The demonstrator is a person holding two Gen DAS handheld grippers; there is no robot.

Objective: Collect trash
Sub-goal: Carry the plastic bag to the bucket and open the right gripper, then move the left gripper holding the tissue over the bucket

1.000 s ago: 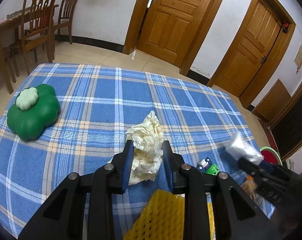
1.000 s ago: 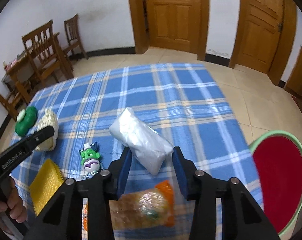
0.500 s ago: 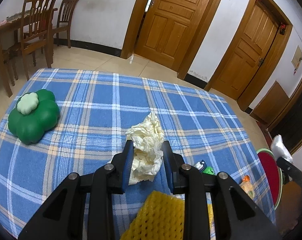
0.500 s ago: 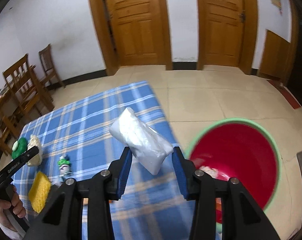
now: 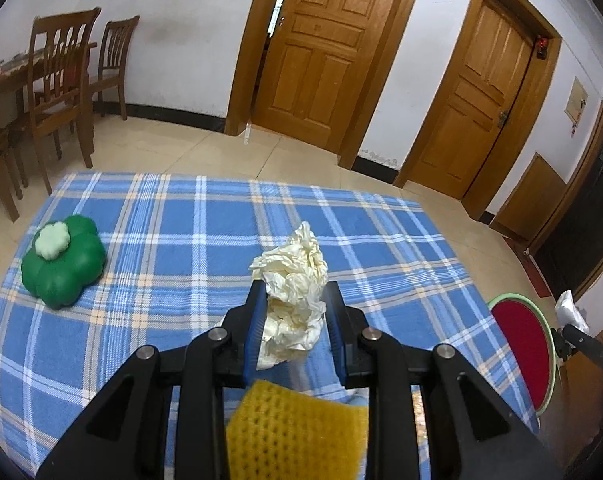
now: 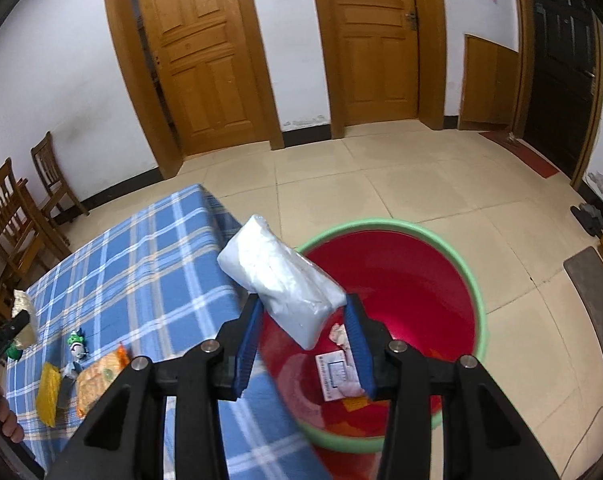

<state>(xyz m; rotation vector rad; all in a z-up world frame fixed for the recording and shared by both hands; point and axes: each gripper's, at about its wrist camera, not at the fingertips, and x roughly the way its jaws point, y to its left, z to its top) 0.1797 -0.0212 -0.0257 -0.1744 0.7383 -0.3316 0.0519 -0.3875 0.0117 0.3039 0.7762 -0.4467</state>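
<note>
Your right claw [image 6: 303,334] is pinching a smooth, pillow-shaped white plastic packet [image 6: 279,280] above the glossy red basin [image 6: 405,280], while your left claw [image 5: 295,328] is gripping crinkly cream crumpled paper [image 5: 293,284] over the checked worktop [image 5: 161,240].

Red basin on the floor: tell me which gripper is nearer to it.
Right. The right gripper holds the white packet directly above the red basin; the left gripper holds crumpled paper over the table.

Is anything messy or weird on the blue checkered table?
Mostly leftover clutter: an orange snack wrapper, a yellow sponge and a small green toy lie scattered near the tablecloth edge. Nothing looks spilled or broken.
</note>
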